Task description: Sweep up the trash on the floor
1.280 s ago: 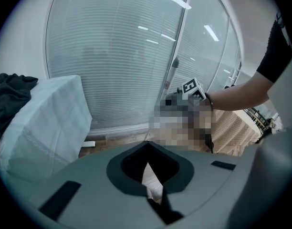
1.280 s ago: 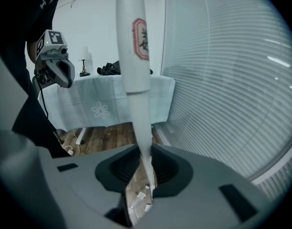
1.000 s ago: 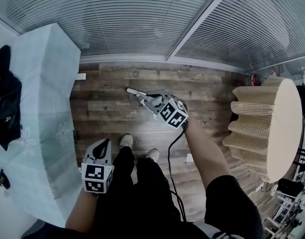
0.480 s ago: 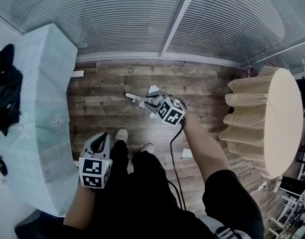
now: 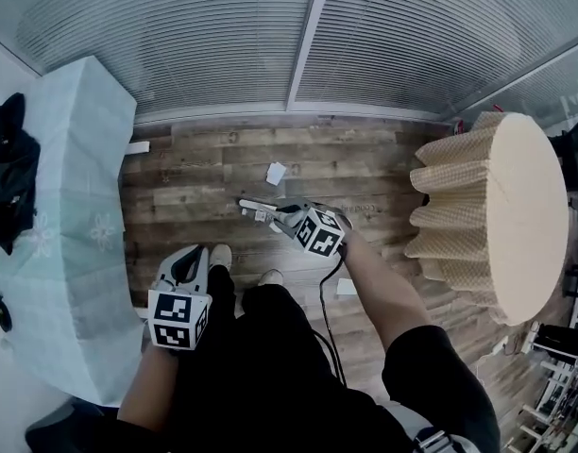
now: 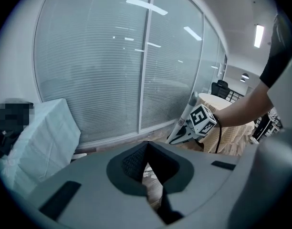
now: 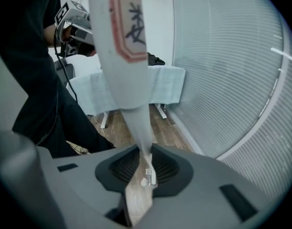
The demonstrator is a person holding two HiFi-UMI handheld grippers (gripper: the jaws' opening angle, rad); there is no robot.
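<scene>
A person stands on a wood-plank floor [image 5: 190, 196] before a blinds-covered glass wall [image 5: 223, 45], a gripper in each hand, with sweeping not yet begun. The right gripper [image 7: 146, 163], at centre frame in the head view, pinches a white handle [image 7: 122, 42] bearing a red-edged label. The handle narrows to a thin end where the jaws close on it. Its working end is out of sight in every view.

The left gripper [image 6: 147, 151], low at the left of the head view beside the person's leg, carries nothing, its jaws drawn together. The trash lies in two places. One white paper scrap [image 5: 275, 173] sits on the planks just above the right gripper, toward the glass. A second scrap [image 5: 346, 287] lies lower, right of the person's feet.

The risks appear to be these:
- **Loose handle:** held by one gripper alone at its thin end, the handle could twist or slide once it drags on the floor.
- **Flying paper:** the light paper could skitter off under a fast stroke, toward the cloth-draped table [image 5: 72, 206] at left.
- **Caught cable:** the black cable [image 5: 325, 300] hanging from the right gripper runs close to the legs and could catch.
- **Missed scrap:** the lower scrap, close by the feet, is easily passed over.
- **Crowded swing:** a wide swing could brush the round skirted table [image 5: 516, 215] at right.
</scene>
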